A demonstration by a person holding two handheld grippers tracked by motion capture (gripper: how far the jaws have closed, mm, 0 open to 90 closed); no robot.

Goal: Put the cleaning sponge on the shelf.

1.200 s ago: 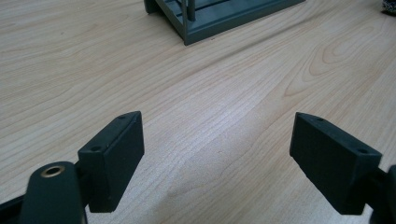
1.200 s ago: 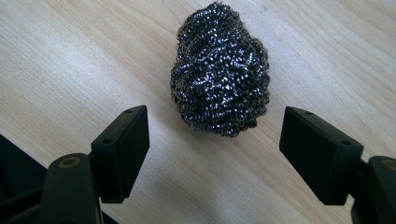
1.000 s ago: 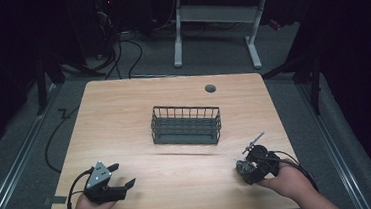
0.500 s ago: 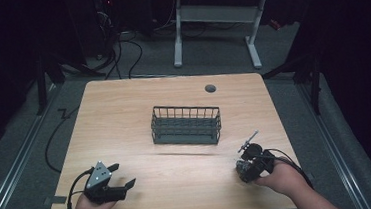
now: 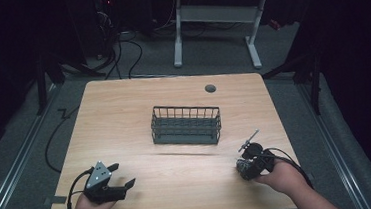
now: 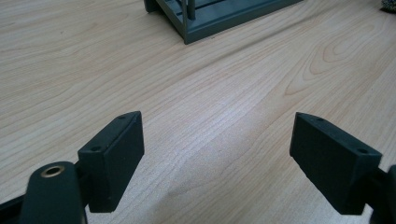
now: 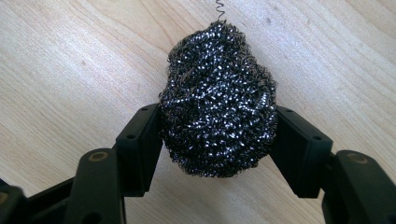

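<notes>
Steel scourer [image 7: 218, 100] on the table [image 5: 172, 93] near the front right corner, squeezed at its middle between the two fingers [image 7: 140, 144] of the right gripper [image 7: 218, 140], pads pressed into the springy wire on both sides. Jaws just closed in on it, the ball now between them and bulging above and below the pads, a stray coil sticking out at the top. Grip taken across the widest part, probably so the soft bundle does not slip out on lifting. In the high view, right gripper [image 5: 250, 154] low over the wood, tilted toward the scourer [image 5: 253, 149], hand behind it near the table edge. Wire basket [image 5: 186, 124] standing upright at the centre of the table, open side up, well apart from the scourer and a likely place for it. Left gripper [image 6: 219, 149] resting near the front left corner, fingers spread wide with bare wood between them, grasping nothing, apparently parked out of the way; one corner of the basket [image 6: 187, 21] ahead of it.
</notes>
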